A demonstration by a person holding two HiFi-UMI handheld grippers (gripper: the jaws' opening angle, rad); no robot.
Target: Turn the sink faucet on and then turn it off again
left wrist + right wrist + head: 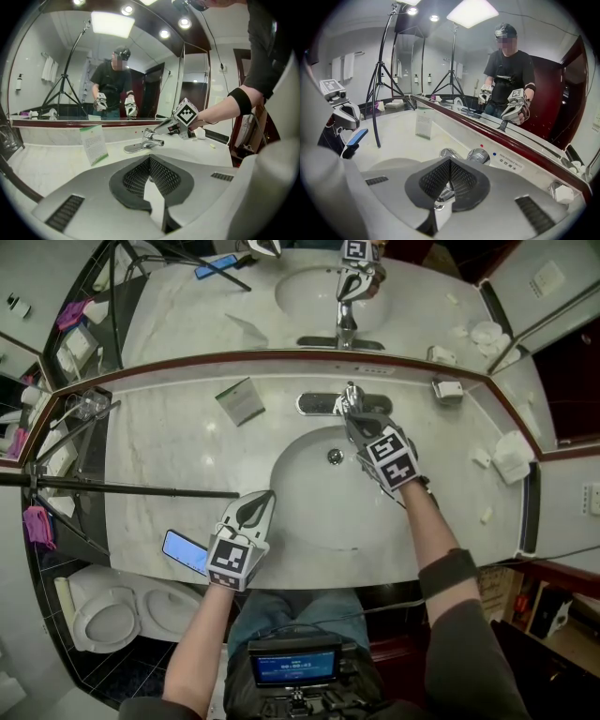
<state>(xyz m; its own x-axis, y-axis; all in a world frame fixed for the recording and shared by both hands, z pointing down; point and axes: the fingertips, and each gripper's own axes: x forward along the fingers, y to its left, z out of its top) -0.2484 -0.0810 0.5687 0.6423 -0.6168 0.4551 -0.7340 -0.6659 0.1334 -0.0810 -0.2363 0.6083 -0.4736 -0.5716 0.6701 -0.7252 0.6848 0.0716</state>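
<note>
Inspecting remotely, I found the right hand-held gripper [354, 413] clamped on the chrome metal faucet lever [151, 137] to work it; the left hand-held gripper [261, 500] hung closed and empty, out of the way.

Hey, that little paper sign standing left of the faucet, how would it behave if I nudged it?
The paper sign looks thin and light, so it would probably tip or slide easily. Standing on the glossy counter, it likely has little grip.

Chrome faucet [345, 401] behind a white sink [300, 498].
It stands upright on the marble desk [178, 446] at the sink's back rim, its lever clamped between the right gripper's [354, 420] jaws.
</note>
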